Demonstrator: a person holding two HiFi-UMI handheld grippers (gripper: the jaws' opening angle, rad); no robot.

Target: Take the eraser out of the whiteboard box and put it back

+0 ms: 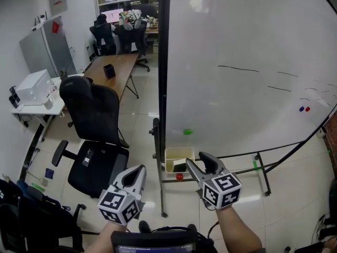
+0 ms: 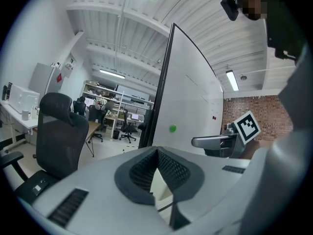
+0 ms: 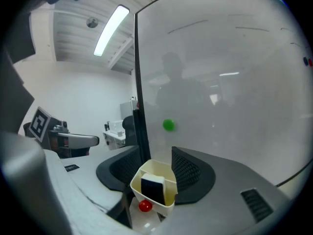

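Whiteboard (image 1: 237, 99): a large white board on a rolling stand with a dark frame post along its left edge. A few thin pen strokes and two small dots, one blue and one red, sit toward its right side.
Whiteboard box (image 3: 165, 205): a cream, open-topped box at the board's lower left corner, just beside the frame post.
Eraser (image 3: 153, 189): it is inside the whiteboard box, standing roughly upright. Its dark face is turned toward the right gripper's camera and a white layer shows along the top. No jaw touches it.
Right gripper (image 1: 196, 161): the jaws are spread wide and hold nothing. In the right gripper view the box and eraser show in the gap, but they lie beyond the jaw tips and are not touched. In the head view the gripper points at the box from just below it in the picture.
Left gripper (image 1: 139, 168): the jaws are closed, tip meeting tip, with nothing between them. It hangs left of the right gripper, apart from the board and box.
Green magnet (image 3: 168, 125): on the board face above the box.
Red magnet (image 3: 145, 206): a small round one just under the box.
Office chair (image 1: 95, 115): black, on the tiled floor (image 1: 142, 115) left of the stand, near the left gripper.
Table (image 1: 113, 70): a long wooden table behind the chair, carrying a small black holder (image 1: 109, 70).
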